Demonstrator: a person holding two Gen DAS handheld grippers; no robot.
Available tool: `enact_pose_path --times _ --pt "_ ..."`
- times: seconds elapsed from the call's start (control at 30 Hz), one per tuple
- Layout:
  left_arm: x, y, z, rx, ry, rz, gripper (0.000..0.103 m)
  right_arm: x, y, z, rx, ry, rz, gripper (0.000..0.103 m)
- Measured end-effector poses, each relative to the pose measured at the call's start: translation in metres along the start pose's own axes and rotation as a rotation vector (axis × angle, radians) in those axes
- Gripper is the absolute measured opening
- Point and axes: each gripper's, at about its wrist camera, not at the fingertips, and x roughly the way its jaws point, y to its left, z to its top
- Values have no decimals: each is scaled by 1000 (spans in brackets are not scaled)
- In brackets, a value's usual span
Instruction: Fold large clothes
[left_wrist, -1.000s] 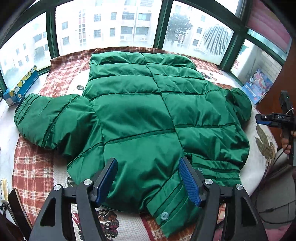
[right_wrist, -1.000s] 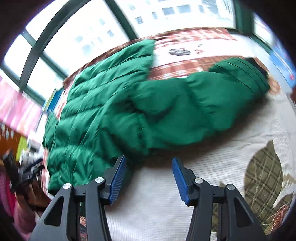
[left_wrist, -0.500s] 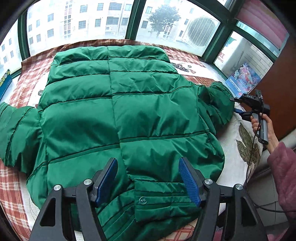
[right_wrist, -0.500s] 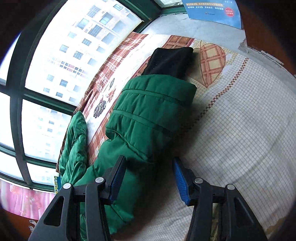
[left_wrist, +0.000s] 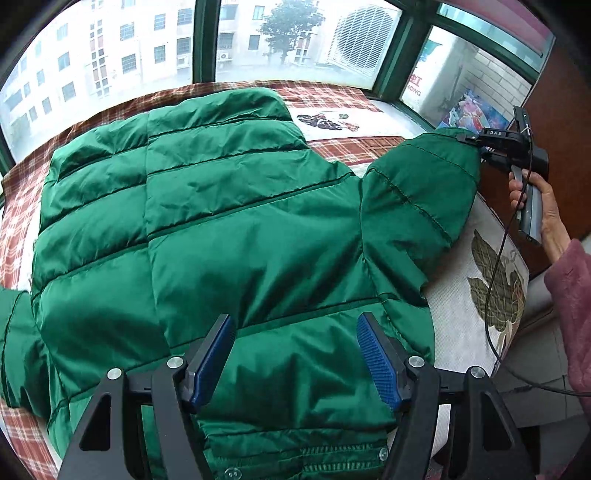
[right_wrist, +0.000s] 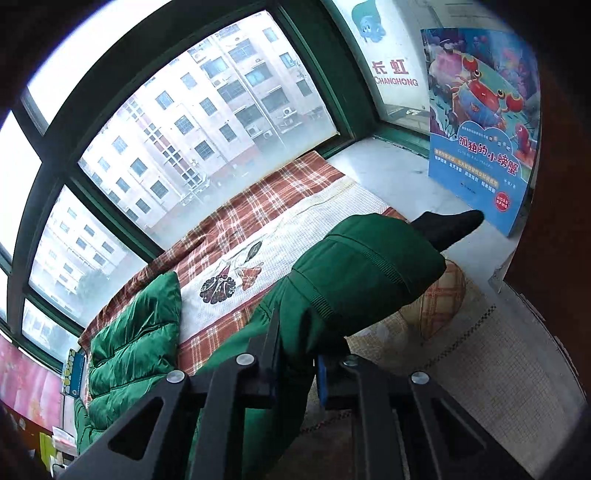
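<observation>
A large green puffer jacket (left_wrist: 221, 229) lies back-up on a table covered by a plaid and floral cloth (left_wrist: 340, 122). My left gripper (left_wrist: 295, 365) is open and hovers over the jacket's hem, holding nothing. My right gripper (right_wrist: 295, 365) is shut on the jacket's right sleeve (right_wrist: 354, 273) and holds it lifted off the cloth; a black inner cuff (right_wrist: 447, 225) sticks out of the sleeve end. In the left wrist view the right gripper (left_wrist: 480, 146) shows at the raised sleeve end (left_wrist: 421, 184) at the right.
Windows with green frames (left_wrist: 205, 40) close off the far side. A blue picture book (right_wrist: 480, 122) leans on the sill at the right. A blue box (right_wrist: 75, 373) lies at the far left. The table's right edge (left_wrist: 513, 280) drops off by the person's arm.
My right gripper has closed on the sleeve and raised it off the cloth. My left gripper has shifted right along the hem and stayed open.
</observation>
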Motion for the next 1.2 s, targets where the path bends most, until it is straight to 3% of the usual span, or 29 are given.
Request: enact_pose_path --times 0.13,0.2,0.3,0.47,0.63,0.73,0.9,1.07,1.2 --pt "34 -11 10 10 37 -9 72 48 -35 -26 78 136 -59 17" --pt "51 -15 12 8 66 -12 72 51 -43 -29 121 140 -34 17" --pt "74 -24 10 33 88 7 72 38 -30 -19 88 113 -35 17" --pt "88 -47 3 170 59 119 72 -6 40 1 -95 -11 -53 16" --pt "47 -24 0 87 -8 58 72 -51 128 2 -290 -103 -2 16" --pt "1 9 -12 23 -87 70 72 -72 188 -15 -420 -135 27 16" --pt "-74 79 -57 -117 -199 112 72 -91 286 -74 -642 -150 86 15" --pt "-107 140 -114 -256 -229 128 72 -84 367 -185 -978 -107 123 13" --pt "-112 173 -155 -348 -204 109 72 -65 397 -270 -1120 59 206 13"
